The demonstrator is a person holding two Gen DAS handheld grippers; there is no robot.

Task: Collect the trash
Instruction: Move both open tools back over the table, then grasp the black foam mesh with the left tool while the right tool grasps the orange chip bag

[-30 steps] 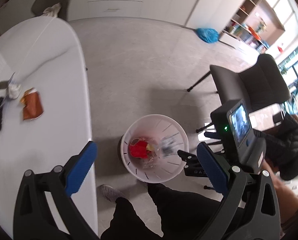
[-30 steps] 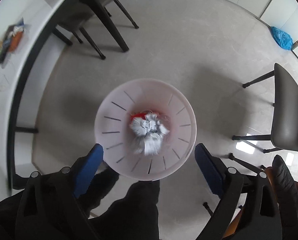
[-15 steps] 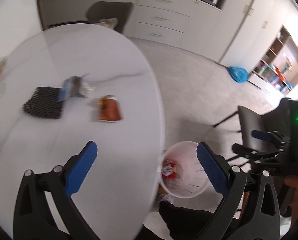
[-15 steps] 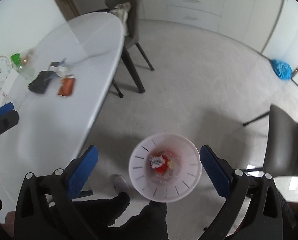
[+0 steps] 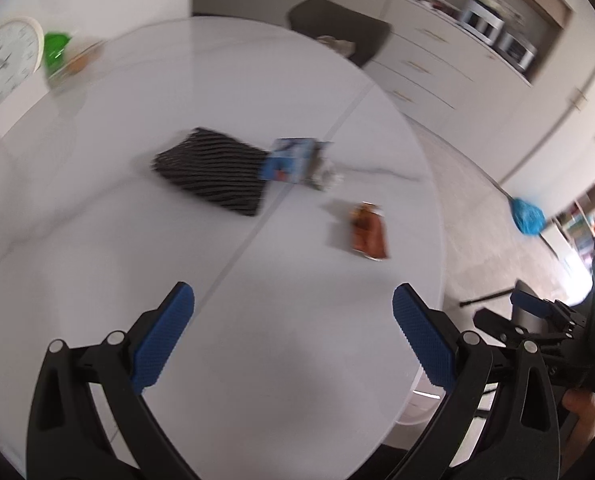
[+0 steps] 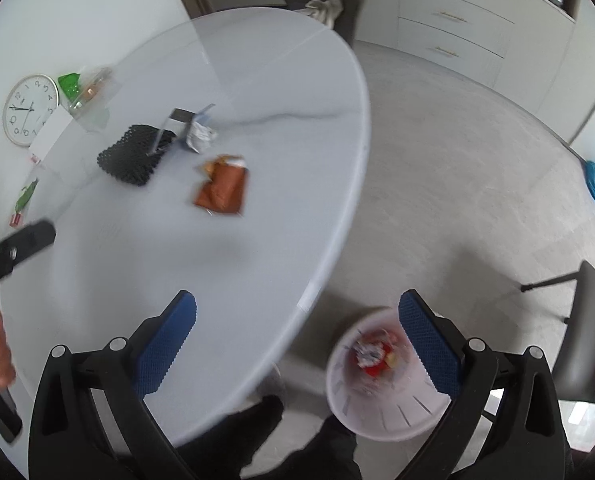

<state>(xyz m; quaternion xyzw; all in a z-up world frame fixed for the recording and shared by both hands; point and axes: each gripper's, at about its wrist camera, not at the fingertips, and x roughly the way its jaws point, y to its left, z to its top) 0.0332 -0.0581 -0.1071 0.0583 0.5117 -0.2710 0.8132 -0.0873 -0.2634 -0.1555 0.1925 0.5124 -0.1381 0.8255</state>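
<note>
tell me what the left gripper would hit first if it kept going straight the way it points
Probably the bare white table: the open left gripper tilts down at it. The brown snack wrapper and the black mesh pouch lie farther ahead, to either side. Depth is unclear.

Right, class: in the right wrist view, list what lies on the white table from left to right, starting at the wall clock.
Wall clock → green wrapper → black mesh pad → crumpled silver wrapper → brown snack packet.
</note>
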